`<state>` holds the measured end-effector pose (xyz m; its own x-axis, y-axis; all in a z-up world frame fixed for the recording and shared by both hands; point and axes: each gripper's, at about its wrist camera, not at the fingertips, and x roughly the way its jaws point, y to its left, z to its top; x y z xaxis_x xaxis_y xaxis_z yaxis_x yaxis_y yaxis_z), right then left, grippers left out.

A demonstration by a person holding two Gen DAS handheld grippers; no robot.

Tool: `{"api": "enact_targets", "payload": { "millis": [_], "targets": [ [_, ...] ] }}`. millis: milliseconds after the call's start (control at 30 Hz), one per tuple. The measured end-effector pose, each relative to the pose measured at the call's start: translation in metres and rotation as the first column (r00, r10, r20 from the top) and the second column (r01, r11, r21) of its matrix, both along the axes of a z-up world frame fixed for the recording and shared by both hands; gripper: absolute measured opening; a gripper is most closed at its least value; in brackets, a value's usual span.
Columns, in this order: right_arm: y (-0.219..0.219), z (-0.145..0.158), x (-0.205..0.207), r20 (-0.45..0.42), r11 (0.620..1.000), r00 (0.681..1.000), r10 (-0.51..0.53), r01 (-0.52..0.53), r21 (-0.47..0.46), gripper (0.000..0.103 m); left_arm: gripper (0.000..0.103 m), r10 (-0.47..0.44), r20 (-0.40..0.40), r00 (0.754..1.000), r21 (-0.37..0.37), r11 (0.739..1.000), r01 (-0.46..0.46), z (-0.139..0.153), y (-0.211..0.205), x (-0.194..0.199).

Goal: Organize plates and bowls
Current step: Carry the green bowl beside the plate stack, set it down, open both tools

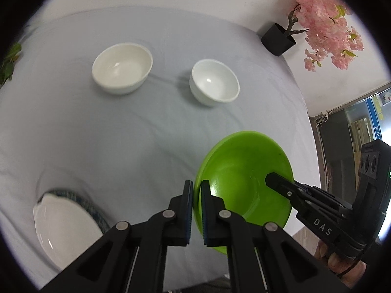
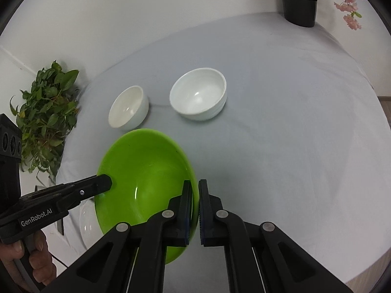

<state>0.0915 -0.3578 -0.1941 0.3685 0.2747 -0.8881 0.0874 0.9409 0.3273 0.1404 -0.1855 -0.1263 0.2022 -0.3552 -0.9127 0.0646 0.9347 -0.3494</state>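
Observation:
A green bowl (image 1: 244, 171) (image 2: 144, 166) hangs tilted above the grey tablecloth, held by two opposite rims. My left gripper (image 1: 196, 188) is shut on its left rim, and shows in the right wrist view as a black finger (image 2: 103, 182) reaching over that edge. My right gripper (image 2: 195, 190) is shut on the right rim; the left wrist view shows its finger (image 1: 273, 180) inside the bowl. Two white bowls (image 1: 122, 68) (image 1: 213, 81) stand upright and apart farther back, the same pair (image 2: 128, 109) (image 2: 198, 92) in the right wrist view. A white plate with a blue patterned rim (image 1: 61, 224) lies at the near left.
A black pot with pink blossoms (image 1: 278, 39) (image 2: 299, 8) stands at the far right corner. A leafy green plant (image 2: 46, 114) sits off the table's left side. The table's right edge (image 1: 303, 112) drops to the floor. A hand (image 2: 36, 251) grips the left tool.

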Motion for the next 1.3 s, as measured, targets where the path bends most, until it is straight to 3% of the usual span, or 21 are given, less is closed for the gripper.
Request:
{"api": "enact_targets", "payload": {
  "millis": [133, 300, 600, 967, 1133, 1167, 1200, 1233, 1267, 1300],
  "targets": [
    [0.004, 0.002, -0.035, -0.044, 1.0, 0.999, 0.022, -0.022, -0.004, 0.002, 0.006, 0.004, -0.054, 0.999, 0.019, 1.0, -0.003, -0.016, 0.001, -0.03],
    [0.013, -0.033, -0.071, -0.126, 0.999, 0.991, 0.044, -0.045, -0.005, 0.003, 0.006, 0.027, -0.123, 0.992, 0.022, 0.999, -0.025, -0.053, 0.001, -0.053],
    [0.02, -0.088, -0.092, -0.155, 0.997, 0.986, 0.058, -0.065, -0.044, 0.003, 0.006, 0.069, -0.132, 0.989, 0.024, 0.997, -0.067, -0.093, 0.004, -0.061],
    [0.012, -0.088, -0.091, -0.134, 0.996, 0.989, 0.063, -0.071, -0.056, 0.004, 0.006, 0.098, -0.124, 0.987, 0.015, 0.995, -0.097, -0.091, 0.009, -0.065],
    [0.009, -0.086, -0.08, -0.149, 0.996, 0.986, 0.067, -0.075, -0.05, 0.011, 0.008, 0.086, -0.128, 0.988, 0.019, 0.996, -0.084, -0.083, 0.01, -0.07],
    [0.007, -0.084, -0.078, -0.144, 0.996, 0.987, 0.066, -0.073, -0.043, 0.021, 0.009, 0.086, -0.107, 0.991, 0.044, 0.996, -0.081, -0.075, 0.011, -0.072],
    [0.004, -0.077, -0.078, -0.13, 0.997, 0.989, 0.066, -0.071, -0.03, 0.044, 0.011, 0.084, -0.07, 0.994, 0.068, 0.995, -0.079, -0.063, 0.012, -0.074],
    [0.001, -0.07, -0.077, -0.112, 0.998, 0.992, 0.063, -0.066, -0.017, 0.059, 0.022, 0.084, -0.036, 0.996, 0.084, 0.993, -0.081, -0.052, 0.013, -0.074],
    [-0.004, -0.059, -0.078, -0.08, 0.998, 0.995, 0.059, -0.059, -0.008, 0.087, 0.044, 0.09, 0.002, 0.996, 0.102, 0.991, -0.09, -0.04, 0.015, -0.075],
    [-0.008, -0.048, -0.079, -0.049, 0.998, 0.997, 0.055, -0.056, -0.014, 0.102, 0.057, 0.109, 0.054, 0.993, 0.128, 0.985, -0.115, -0.024, 0.019, -0.076]
  ]
}}
